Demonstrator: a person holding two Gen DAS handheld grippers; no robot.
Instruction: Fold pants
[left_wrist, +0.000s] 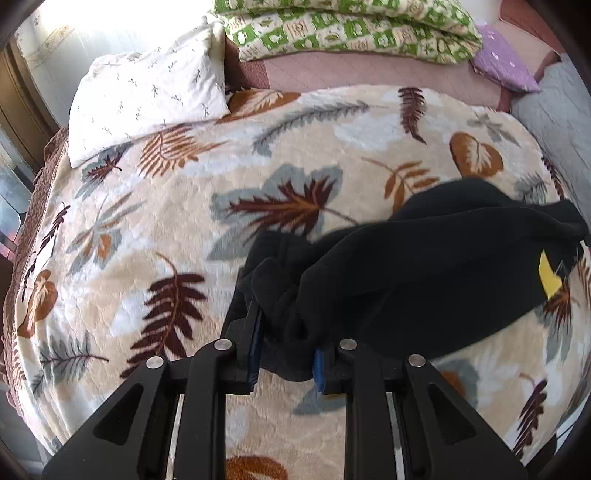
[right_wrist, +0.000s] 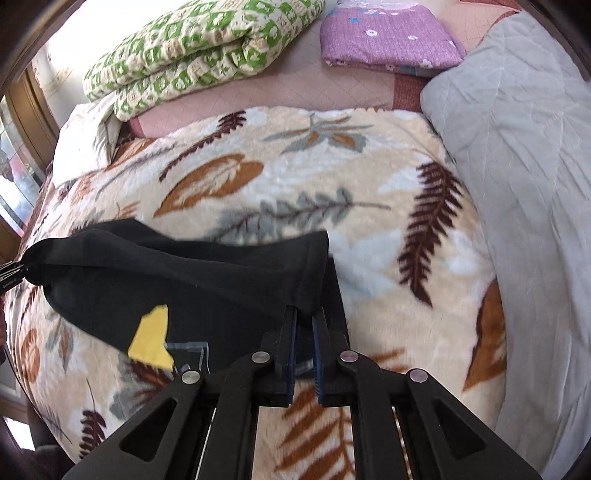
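Left wrist view: the left gripper (left_wrist: 284, 332) clamps a bunched end of soft black fleece pants (left_wrist: 424, 266), stretched above a plush leaf-patterned blanket (left_wrist: 166, 221).

Right wrist view: the right gripper (right_wrist: 304, 321) pinches the pants' (right_wrist: 166, 273) hemmed edge; a yellow patch (right_wrist: 153, 338) shows.

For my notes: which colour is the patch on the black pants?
Yellow patch, clearest in the right wrist view.

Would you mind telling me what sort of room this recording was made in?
Most likely a bedroom: a bed under a leaf-print blanket, a white pillow and a folded green quilt.
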